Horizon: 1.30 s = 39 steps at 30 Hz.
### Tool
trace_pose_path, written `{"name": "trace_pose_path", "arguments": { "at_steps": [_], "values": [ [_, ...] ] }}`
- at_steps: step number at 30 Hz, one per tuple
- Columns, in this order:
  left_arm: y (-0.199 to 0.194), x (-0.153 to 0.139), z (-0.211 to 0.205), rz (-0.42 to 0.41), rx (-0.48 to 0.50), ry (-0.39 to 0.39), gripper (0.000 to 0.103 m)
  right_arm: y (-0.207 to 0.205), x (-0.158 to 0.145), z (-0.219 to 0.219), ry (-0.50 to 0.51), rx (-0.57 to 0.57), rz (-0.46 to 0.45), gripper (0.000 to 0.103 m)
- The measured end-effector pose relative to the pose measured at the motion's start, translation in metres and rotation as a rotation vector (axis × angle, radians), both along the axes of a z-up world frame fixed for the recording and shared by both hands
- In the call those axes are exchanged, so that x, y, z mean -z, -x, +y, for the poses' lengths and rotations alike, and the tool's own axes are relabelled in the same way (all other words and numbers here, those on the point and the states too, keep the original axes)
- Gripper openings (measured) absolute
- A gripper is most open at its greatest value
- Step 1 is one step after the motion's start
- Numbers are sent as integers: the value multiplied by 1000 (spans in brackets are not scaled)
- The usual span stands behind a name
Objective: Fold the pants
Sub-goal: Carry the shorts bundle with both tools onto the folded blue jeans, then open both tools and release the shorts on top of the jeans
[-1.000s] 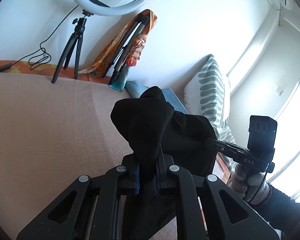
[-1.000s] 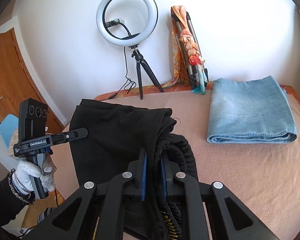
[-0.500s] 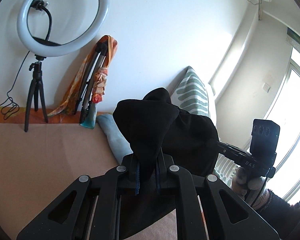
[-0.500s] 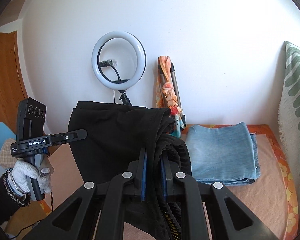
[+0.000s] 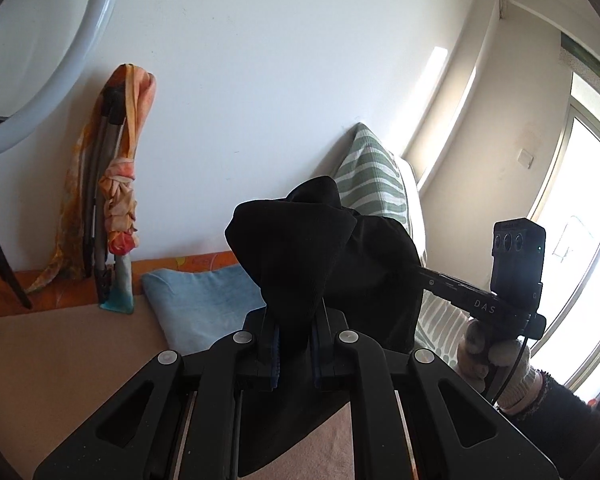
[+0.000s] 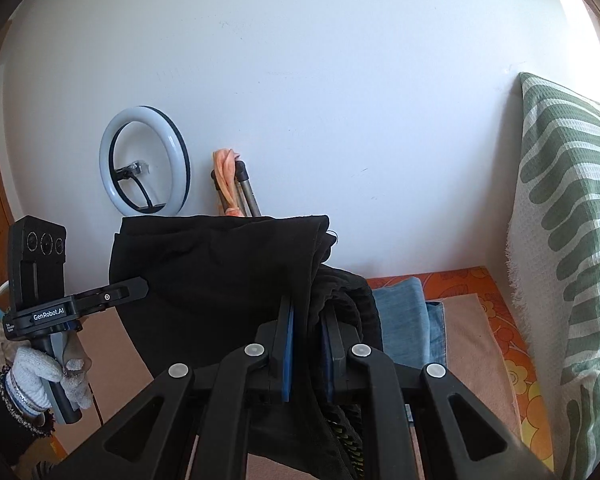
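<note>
- Left gripper (image 5: 296, 344) and right gripper (image 6: 308, 356) each clench the black pants (image 6: 220, 276), held aloft above the bed (image 6: 472, 344).
- Cloth spans sideways between them (equally near).

Bright daylight floods from the window (image 5: 588, 240) (blown out), with fisheye-bent, dark-vignetted edges.

2 grippers: the left gripper (image 5: 294, 354) and the right gripper (image 6: 306, 354). 1 pair of black pants (image 6: 220, 280), at 12 o'clock of both. 1 folded pair of jeans (image 5: 204, 304) at 10 o'clock. 1 ring light (image 6: 145, 160). 1 striped pillow (image 6: 568, 264) at 3 o'clock. 1 scarf-wrapped tripod (image 5: 112, 200). 2 gloved hands.
</note>
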<state>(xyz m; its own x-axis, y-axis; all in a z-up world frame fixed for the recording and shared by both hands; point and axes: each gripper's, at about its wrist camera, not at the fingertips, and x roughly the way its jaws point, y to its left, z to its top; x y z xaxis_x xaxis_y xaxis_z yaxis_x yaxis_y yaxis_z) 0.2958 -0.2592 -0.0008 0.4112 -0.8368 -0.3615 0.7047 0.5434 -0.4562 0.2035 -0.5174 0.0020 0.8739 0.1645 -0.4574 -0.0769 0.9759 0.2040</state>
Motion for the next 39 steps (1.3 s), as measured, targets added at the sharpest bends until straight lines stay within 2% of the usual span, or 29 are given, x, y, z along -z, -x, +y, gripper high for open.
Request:
{"name": "trace_pose_path", "arguments": {
  "at_steps": [6,11,15,23,25,27,29,30,31,34,39],
  "values": [
    [-41,23,-22,54,-7,-2,9,-45,14,-30,-15,20,32,10],
    [-71,45,-33,99,-33,-30,9,-85,39,-41,-3,26,83,10],
    [-89,60,-38,107,-70,-71,9,-115,60,-47,-17,20,125,10],
    [-113,86,-62,110,-112,-171,10,-153,90,-52,48,42,194,10],
    [-116,91,-71,98,-135,-224,15,-161,98,-56,61,62,224,13],
    [-117,93,-78,74,-161,-273,18,-170,104,-59,88,103,250,26],
    [-120,96,-82,76,-180,-298,38,-174,107,-63,103,136,260,43],
    [-119,96,-81,81,-182,-293,53,-174,108,-66,93,144,257,43],
    [-118,95,-80,79,-177,-284,57,-173,108,-70,82,154,252,43],
    [-112,95,-83,58,-162,-311,57,-168,108,-76,62,168,252,48],
    [-105,92,-74,77,-154,-295,57,-153,106,-80,53,186,244,60]
  ]
}}
